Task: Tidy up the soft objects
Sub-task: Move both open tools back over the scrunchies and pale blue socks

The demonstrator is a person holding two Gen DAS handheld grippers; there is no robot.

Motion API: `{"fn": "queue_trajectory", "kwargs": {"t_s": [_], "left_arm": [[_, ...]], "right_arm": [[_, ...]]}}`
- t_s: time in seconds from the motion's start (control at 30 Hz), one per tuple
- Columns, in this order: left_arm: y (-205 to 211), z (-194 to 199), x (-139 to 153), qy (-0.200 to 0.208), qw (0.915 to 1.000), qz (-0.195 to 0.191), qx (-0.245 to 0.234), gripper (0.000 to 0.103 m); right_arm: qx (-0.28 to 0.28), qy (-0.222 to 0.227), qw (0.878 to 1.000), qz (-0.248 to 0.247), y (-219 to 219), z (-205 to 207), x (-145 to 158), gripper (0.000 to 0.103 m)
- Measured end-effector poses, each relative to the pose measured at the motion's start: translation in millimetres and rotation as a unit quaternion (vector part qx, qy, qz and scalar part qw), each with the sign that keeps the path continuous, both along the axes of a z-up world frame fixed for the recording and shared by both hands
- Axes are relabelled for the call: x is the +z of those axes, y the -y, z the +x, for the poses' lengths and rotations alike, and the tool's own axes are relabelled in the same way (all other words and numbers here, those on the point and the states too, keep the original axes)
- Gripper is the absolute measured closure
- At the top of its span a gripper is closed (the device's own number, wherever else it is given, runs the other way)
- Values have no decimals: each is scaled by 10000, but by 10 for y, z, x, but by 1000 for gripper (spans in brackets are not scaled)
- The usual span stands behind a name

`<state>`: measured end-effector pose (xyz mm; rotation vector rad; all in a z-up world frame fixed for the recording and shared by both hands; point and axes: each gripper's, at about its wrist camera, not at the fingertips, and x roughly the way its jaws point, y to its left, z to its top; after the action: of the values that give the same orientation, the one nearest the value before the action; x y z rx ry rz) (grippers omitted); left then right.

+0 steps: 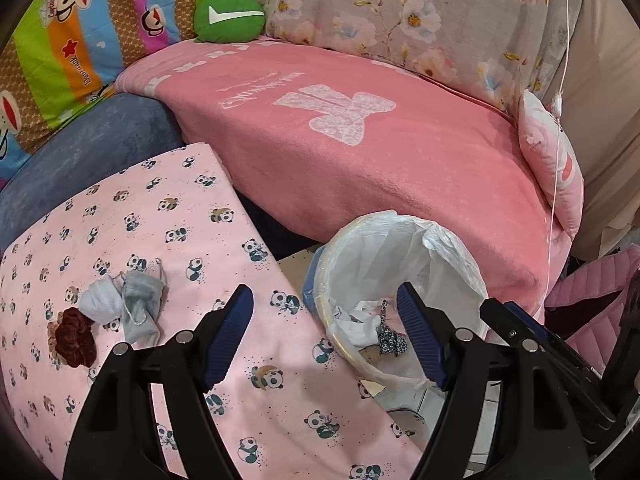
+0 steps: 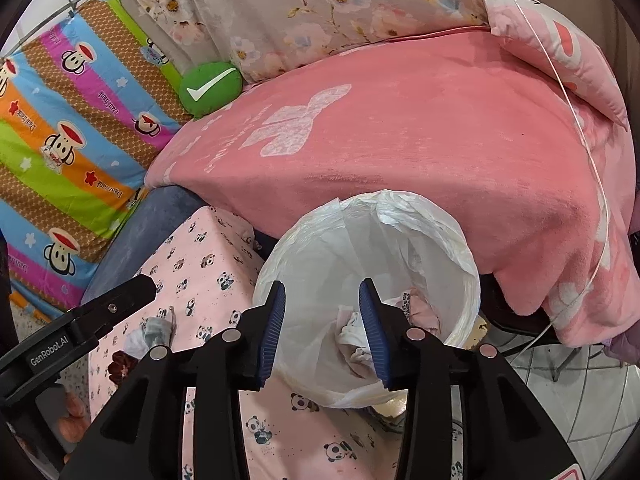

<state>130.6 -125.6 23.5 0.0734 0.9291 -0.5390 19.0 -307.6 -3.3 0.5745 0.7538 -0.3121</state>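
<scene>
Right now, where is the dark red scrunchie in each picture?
Left wrist view: the dark red scrunchie lies at the left on the panda cloth, beside the grey sock.
Right wrist view: it peeks out at lower left, partly hidden by the left gripper's black body.
Shared landmark: the white-lined bin, to the scrunchie's right in both.

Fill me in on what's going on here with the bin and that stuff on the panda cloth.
A person is sorting soft items with two handheld grippers. Both the left gripper and the right gripper are open and empty above the lined bin, which already holds a few small fabric pieces. A dark red scrunchie, a white sock and a grey sock lie on the panda cloth.
</scene>
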Motion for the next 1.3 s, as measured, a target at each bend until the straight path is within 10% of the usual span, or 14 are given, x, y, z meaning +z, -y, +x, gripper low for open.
{"fn": "queue_trajectory", "kwargs": {"t_s": [0.8,1.3], "left_arm": [[-1930,242,-420,-249,9811,368,1884,29],[-2559,322,-728,-381,9771,417,2050,29]], "right_arm": [[1388,-191,9896,-325,-1550,530,40,51],[1841,-464,9808,-438,-2428,819,-247,51]]}}
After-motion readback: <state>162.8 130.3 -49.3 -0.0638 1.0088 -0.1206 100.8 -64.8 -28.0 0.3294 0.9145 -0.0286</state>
